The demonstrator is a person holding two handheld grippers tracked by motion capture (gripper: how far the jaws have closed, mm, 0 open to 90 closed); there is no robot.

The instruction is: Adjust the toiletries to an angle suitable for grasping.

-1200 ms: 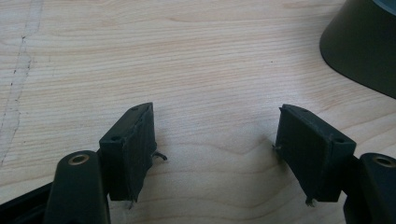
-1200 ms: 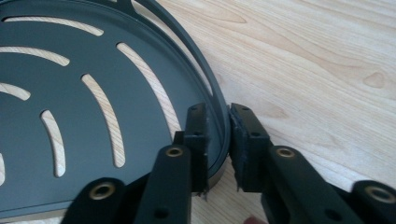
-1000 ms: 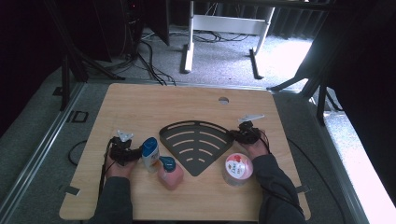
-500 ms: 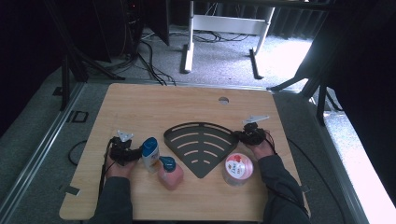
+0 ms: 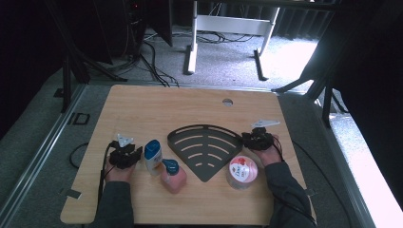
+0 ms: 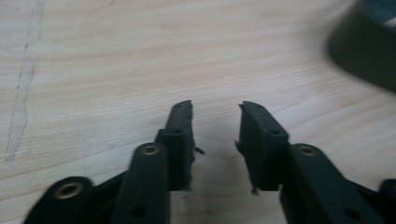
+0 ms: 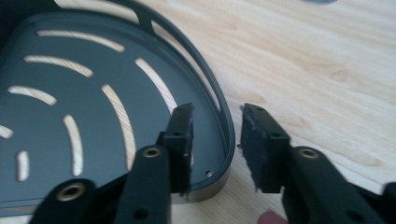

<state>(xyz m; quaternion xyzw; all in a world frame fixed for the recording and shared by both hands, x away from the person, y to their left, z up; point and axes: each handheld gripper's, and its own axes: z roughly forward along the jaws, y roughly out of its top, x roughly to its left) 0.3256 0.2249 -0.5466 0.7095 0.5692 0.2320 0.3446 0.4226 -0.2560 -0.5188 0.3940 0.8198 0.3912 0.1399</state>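
Right gripper (image 7: 215, 140) jaws just eased apart, straddling the rim of the black fan-shaped slotted plastic tray (image 7: 70, 140) at mid-desk, seemingly not pressing; left gripper (image 6: 215, 140) just narrowed, empty

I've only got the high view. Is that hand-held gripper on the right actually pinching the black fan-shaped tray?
Observer: No. In the right gripper view, the jaws of the right hand-held gripper have just been opening. The raised rim of the tray runs between them, unpinched.
Operator: And the one on the left, is it holding anything?
Observer: Nothing. In the left gripper view, the jaws of the left hand-held gripper have just been closing. A gap is left, with the bare table showing between them.
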